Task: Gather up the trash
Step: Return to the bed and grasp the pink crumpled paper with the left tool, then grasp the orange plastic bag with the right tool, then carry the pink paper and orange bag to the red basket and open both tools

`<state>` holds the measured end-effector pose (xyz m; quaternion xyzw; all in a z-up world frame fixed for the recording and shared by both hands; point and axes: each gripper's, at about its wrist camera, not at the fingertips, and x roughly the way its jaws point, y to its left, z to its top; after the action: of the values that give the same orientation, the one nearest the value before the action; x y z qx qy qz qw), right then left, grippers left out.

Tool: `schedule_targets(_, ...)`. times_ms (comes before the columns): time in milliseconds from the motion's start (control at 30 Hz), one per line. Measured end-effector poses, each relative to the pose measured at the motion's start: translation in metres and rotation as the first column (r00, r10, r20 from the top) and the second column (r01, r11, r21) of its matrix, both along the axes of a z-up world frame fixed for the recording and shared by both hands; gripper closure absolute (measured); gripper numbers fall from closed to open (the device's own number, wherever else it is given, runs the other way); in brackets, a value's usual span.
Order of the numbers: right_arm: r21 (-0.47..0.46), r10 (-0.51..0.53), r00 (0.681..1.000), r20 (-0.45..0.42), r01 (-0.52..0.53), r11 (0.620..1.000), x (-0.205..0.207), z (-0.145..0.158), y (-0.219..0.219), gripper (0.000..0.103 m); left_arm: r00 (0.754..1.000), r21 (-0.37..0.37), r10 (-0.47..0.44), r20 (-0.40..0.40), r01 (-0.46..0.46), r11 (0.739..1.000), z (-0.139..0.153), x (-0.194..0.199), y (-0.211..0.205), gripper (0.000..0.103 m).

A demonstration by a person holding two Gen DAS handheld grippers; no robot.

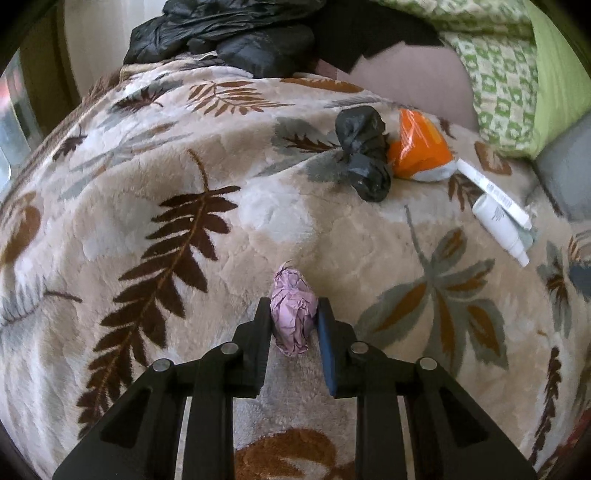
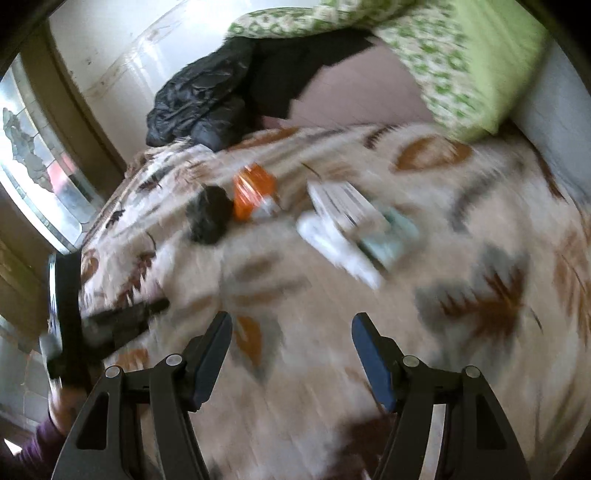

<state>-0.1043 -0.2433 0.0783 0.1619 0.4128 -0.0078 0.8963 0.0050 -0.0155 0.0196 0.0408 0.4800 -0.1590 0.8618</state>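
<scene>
The crumpled pink paper ball [image 1: 293, 310] sits low on the leaf blanket [image 1: 177, 155], and the left gripper [image 1: 294, 314] has it squeezed between its two fingers, one on each side, so the ball looks pinched thin; that tight pinch is probably there so the light paper will not slip out when it gets lifted; the ball looks like it is touching the soft blanket underneath; a bit farther up the bed lies a scrunched black plastic bag [image 1: 364, 157], right beside an orange packet [image 1: 419, 147], and they touch, so they may be more trash waiting their turn; off to the side lie a white tube [image 1: 502, 229] and a long white box [image 1: 493, 192], close together, and I cannot tell if those are trash or things to keep; at the far end a black jacket [image 1: 221, 33] is piled up near a green pillow [image 1: 517, 81]; the right gripper [image 2: 291, 350] hangs over the blanket with its fingers spread wide and nothing between them, likely kept ready for the next piece; its picture is very blurry, so small things there are hard to make out.
</scene>
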Motion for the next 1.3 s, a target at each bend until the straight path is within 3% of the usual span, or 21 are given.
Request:
schedule_targets(200, -0.062, 0.061, 0.998, 0.017, -0.06, 0.996, 0.098, 0.005, 0.014, 0.032, 1.0, -0.065, 0.018, 0.003, -0.018, 0.998, -0.004, 0.001, 0.007, 0.079)
schedule_targets(467, -0.074, 0.05, 0.991, -0.125, -0.06, 0.995, 0.202, -0.041, 0.026, 0.029, 1.0, -0.112, 0.029, 0.0, -0.029, 0.993, -0.004, 0.001, 0.013, 0.079)
schedule_targets(500, -0.063, 0.054, 0.988, -0.146, -0.064, 0.996, 0.207, -0.05, 0.026, 0.034, 1.0, -0.114, 0.029, 0.001, -0.029, 0.993, -0.004, 0.001, 0.013, 0.079)
schedule_targets(533, -0.055, 0.063, 0.986, -0.153, -0.072, 0.996, 0.207, -0.054, 0.025, 0.049, 1.0, -0.116, 0.029, 0.002, -0.028, 0.993, -0.004, 0.001, 0.013, 0.079)
schedule_targets(667, -0.044, 0.075, 0.99, -0.121, -0.081, 0.996, 0.181, -0.044, 0.027, 0.052, 1.0, -0.153, 0.024, -0.007, -0.024, 0.988, -0.004, 0.001, 0.017, 0.076)
schedule_targets(833, -0.013, 0.074, 0.993, -0.087, -0.075, 0.997, 0.124, -0.019, 0.017, 0.052, 0.998, -0.22, 0.002, -0.055, -0.014, 0.975, -0.001, 0.006, 0.019, 0.056)
schedule_targets(967, 0.028, 0.066, 0.995, -0.07, -0.064, 0.998, 0.06, -0.005, 0.01, 0.052, 0.997, -0.202, 0.006, -0.078, -0.022, 0.979, 0.001, 0.009, 0.011, 0.051)
schedule_targets(1000, 0.032, 0.064, 0.996, -0.07, -0.062, 0.998, 0.049, -0.004, 0.01, 0.052, 0.997, -0.179, 0.01, -0.074, -0.023, 0.984, 0.002, 0.009, 0.008, 0.054)
schedule_targets(1033, 0.034, 0.059, 0.996, -0.069, -0.057, 0.998, 0.034, -0.002, 0.009, 0.052, 0.998, -0.152, 0.018, -0.068, -0.028, 0.988, 0.003, 0.008, 0.007, 0.077)
schedule_targets(1067, 0.033, 0.047, 0.997, -0.068, -0.045, 0.998, 0.015, 0.0, 0.008, 0.052, 0.998, -0.101, 0.035, -0.057, -0.04, 0.994, 0.004, 0.007, 0.006, 0.081)
schedule_targets(1200, 0.049, 0.005, 0.999, -0.051, -0.003, 0.999, -0.037, 0.006, 0.002, 0.052, 0.995, -0.112, 0.06, -0.086, -0.069, 0.991, 0.013, 0.003, 0.021, 0.081)
schedule_targets(1300, 0.073, -0.029, 0.999, -0.025, 0.031, 0.997, -0.076, 0.014, -0.005, 0.052, 0.998, -0.099, 0.056, -0.04, -0.06, 0.993, 0.038, -0.016, 0.03, 0.081)
